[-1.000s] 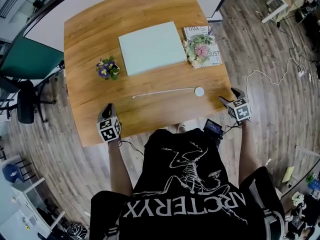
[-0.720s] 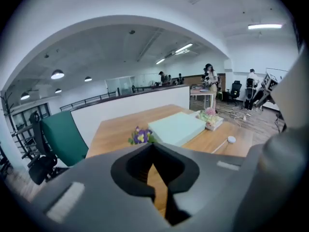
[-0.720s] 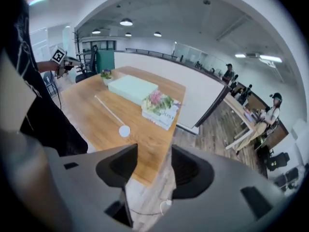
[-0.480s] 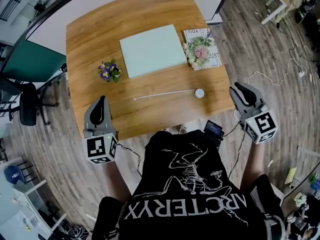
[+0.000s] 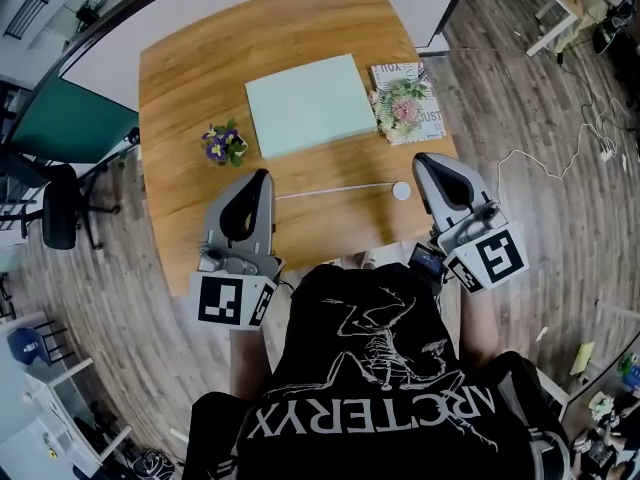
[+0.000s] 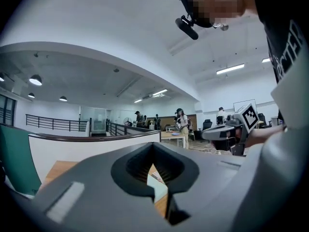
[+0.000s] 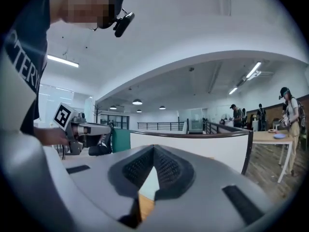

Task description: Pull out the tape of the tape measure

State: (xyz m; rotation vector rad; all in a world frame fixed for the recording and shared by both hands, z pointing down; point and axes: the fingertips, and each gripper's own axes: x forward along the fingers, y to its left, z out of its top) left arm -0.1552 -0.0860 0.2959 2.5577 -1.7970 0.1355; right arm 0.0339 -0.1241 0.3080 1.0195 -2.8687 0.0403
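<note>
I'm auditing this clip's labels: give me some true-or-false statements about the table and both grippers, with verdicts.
1. The small round white tape measure lies on the wooden table with its tape drawn out. True.
2. The left gripper is shut on the tape. False: it is shut on nothing.
3. The right gripper holds nothing. True: its jaws have just been closing, nothing between them.
4. The purple flowers stand on the pale green rectangular board. False: they stand on bare wood beside it.
</note>
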